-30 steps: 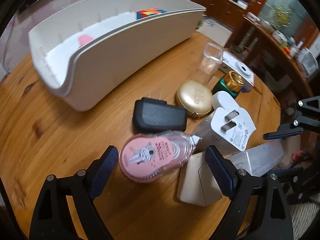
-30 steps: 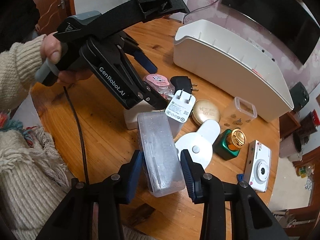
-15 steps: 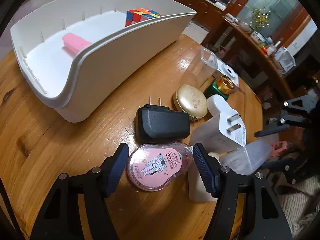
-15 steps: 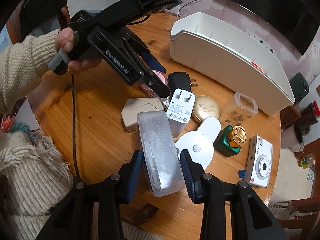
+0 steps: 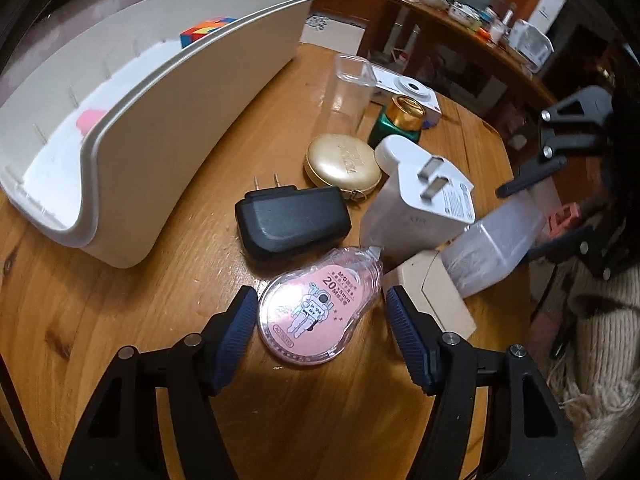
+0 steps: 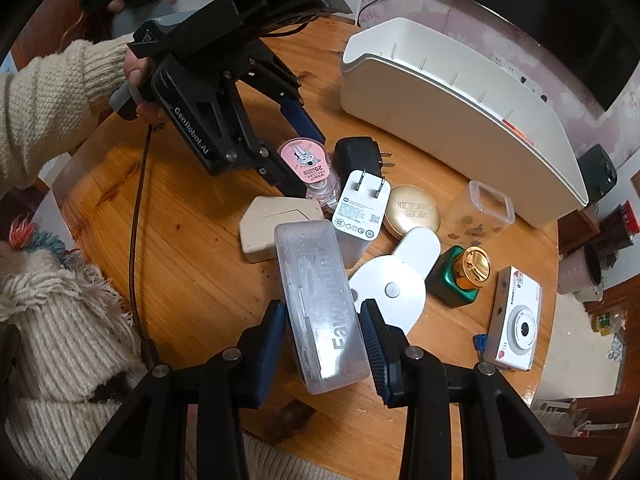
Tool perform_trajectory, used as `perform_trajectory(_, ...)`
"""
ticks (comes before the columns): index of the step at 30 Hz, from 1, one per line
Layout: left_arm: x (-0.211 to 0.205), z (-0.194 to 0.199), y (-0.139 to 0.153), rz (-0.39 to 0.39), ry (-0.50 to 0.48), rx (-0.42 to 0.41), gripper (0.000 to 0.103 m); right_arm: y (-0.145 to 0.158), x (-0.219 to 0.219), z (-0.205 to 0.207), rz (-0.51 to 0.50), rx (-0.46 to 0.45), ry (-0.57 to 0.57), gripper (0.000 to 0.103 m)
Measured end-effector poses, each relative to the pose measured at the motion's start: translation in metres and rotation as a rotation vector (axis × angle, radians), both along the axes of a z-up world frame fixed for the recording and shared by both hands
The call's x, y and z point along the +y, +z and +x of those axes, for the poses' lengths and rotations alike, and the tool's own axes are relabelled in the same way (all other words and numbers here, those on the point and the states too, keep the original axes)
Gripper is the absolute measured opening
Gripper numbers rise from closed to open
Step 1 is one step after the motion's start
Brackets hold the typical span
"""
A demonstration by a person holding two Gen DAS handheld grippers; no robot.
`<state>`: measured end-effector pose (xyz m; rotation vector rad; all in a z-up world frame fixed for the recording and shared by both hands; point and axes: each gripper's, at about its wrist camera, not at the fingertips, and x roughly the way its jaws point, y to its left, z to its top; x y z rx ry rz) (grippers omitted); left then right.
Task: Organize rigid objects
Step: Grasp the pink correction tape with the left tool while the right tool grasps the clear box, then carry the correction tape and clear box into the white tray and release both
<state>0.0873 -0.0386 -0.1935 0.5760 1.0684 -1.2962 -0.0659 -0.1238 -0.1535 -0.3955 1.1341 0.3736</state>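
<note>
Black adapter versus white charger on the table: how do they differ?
The black adapter lies flat, prongs pointing toward the white bin; the white charger sits tilted with prongs facing up. The black adapter's prongs are thin, the white charger's broad and flat, above a printed label. Both are two-prong plugs.

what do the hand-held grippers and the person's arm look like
Both hand-held grippers, left and right, are black angular frames with silver pivot bolts and ribbed dark blue finger pads. The left body carries white GenRobot.AI lettering and a thin black cable. The cream ribbed knit sleeve covers the arm.
</note>
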Motion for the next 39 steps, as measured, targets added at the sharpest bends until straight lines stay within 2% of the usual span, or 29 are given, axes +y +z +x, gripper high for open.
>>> perform_trajectory(5, -0.002, -0.002, 0.0, -0.006, -0.012, -0.013, 0.069, 0.0, 0.002, 0.001, -0.012, 0.005, 0.01, 0.039)
perform_trajectory(10, 0.0, -0.01, -0.001, -0.004, -0.037, -0.072, 0.069, 0.0, 0.005, 0.002, -0.039, 0.023, 0.012, 0.039)
perform_trajectory(24, -0.002, -0.018, -0.002, -0.006, -0.088, -0.125, 0.067, -0.003, 0.018, -0.001, -0.213, 0.144, 0.032, 0.038)
perform_trajectory(32, 0.004, -0.017, -0.001, -0.029, -0.063, -0.105, 0.066, -0.001, 0.017, 0.004, -0.19, 0.165, -0.005, 0.037)
perform_trajectory(39, 0.019, -0.016, 0.002, -0.049, 0.009, -0.06, 0.066, 0.004, 0.009, 0.005, -0.153, 0.161, -0.043, 0.036)
